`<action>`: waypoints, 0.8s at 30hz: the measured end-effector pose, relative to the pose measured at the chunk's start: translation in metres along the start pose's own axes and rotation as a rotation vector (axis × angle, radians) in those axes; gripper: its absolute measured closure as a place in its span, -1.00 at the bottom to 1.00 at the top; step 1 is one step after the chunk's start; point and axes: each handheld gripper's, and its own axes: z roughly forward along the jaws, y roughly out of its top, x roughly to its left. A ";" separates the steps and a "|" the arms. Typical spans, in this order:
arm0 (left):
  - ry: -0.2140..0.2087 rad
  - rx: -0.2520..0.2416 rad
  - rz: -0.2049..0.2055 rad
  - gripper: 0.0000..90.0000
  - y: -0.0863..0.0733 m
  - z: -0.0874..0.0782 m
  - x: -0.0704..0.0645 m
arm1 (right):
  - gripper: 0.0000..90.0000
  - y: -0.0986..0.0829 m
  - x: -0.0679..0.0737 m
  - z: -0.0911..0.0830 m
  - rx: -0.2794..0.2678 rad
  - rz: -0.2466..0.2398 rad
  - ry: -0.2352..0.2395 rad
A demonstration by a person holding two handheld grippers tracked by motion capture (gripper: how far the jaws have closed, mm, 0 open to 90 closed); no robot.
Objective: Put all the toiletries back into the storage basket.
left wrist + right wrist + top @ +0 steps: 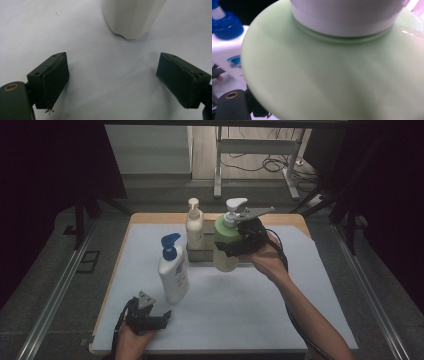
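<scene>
My right claw (239,239) is pinching the green bottle (225,245), held up by the grey tray (200,254). I'd keep it upright, move slowly, clear the cream bottle (194,225). Left claw (152,316) is spread, idle near the blue-pump bottle (173,270).

The high view looks forward and down over the table (280,320). Each gripper view looks along its own jaws, close up; both share the blue-capped bottle (224,50).
</scene>
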 end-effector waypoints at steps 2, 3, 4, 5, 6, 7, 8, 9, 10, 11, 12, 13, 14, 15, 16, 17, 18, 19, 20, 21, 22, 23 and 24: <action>0.000 0.000 -0.001 -0.76 0.000 0.000 0.000 | -0.73 0.003 -0.002 0.002 -0.002 0.006 -0.010; 0.000 0.001 0.000 -0.76 0.000 0.000 0.000 | -0.73 0.005 -0.004 0.004 -0.002 0.007 -0.017; -0.001 0.001 0.000 -0.76 0.000 0.000 0.000 | -0.73 0.007 -0.005 0.005 -0.003 0.011 -0.021; -0.001 0.001 0.000 -0.76 0.000 0.000 0.000 | -0.73 0.008 -0.006 0.006 -0.002 0.012 -0.026; -0.001 0.001 0.000 -0.76 0.000 0.000 0.000 | -0.73 0.010 -0.007 0.008 -0.003 0.016 -0.030; 0.000 0.001 0.000 -0.76 0.000 0.000 0.000 | -0.73 0.011 -0.008 0.009 -0.002 0.019 -0.033; -0.001 0.001 0.000 -0.76 0.000 0.000 0.000 | -0.73 0.012 -0.009 0.011 -0.003 0.021 -0.038; 0.000 0.001 0.000 -0.76 0.000 0.000 0.000 | -0.73 0.014 -0.010 0.012 -0.003 0.021 -0.043; -0.001 0.001 0.000 -0.76 0.000 0.000 0.000 | -0.73 0.015 -0.011 0.014 -0.004 0.023 -0.048; -0.001 0.001 -0.001 -0.76 0.000 0.000 0.000 | -0.73 0.017 -0.012 0.015 -0.006 0.025 -0.054; -0.001 0.001 -0.001 -0.76 0.000 0.000 0.000 | -0.73 0.018 -0.013 0.017 -0.006 0.026 -0.058; -0.001 0.001 -0.001 -0.76 0.000 0.000 0.000 | -0.73 0.019 -0.014 0.018 -0.006 0.024 -0.062; 0.000 0.001 0.000 -0.76 0.000 0.000 0.000 | -0.73 0.020 -0.016 0.020 -0.007 0.028 -0.067; -0.001 0.001 0.000 -0.76 0.000 0.000 0.000 | -0.73 0.021 -0.017 0.021 -0.008 0.031 -0.071; -0.001 0.001 0.001 -0.76 0.000 0.000 0.000 | -0.73 0.023 -0.018 0.022 -0.009 0.033 -0.077; -0.001 0.001 -0.001 -0.76 0.000 0.000 0.000 | -0.73 0.023 -0.019 0.023 -0.012 0.036 -0.081; -0.001 0.001 0.001 -0.76 0.000 0.000 0.000 | -0.73 0.024 -0.021 0.025 -0.014 0.040 -0.086; 0.000 0.001 0.000 -0.76 0.000 0.000 0.000 | -0.73 0.025 -0.022 0.026 -0.016 0.043 -0.091; 0.000 0.001 0.001 -0.76 0.000 0.000 0.000 | -0.73 0.026 -0.023 0.028 -0.015 0.046 -0.095; -0.001 0.001 0.000 -0.76 0.000 0.000 0.000 | -0.73 0.027 -0.024 0.029 -0.016 0.050 -0.100; -0.001 0.001 0.001 -0.76 0.000 0.000 0.000 | -0.73 0.028 -0.025 0.031 -0.013 0.053 -0.105; -0.001 0.001 0.000 -0.76 0.000 0.000 0.000 | -0.73 0.029 -0.027 0.033 -0.013 0.053 -0.110; -0.002 0.001 0.000 -0.76 0.000 0.000 0.000 | -0.73 0.029 -0.028 0.035 -0.015 0.054 -0.117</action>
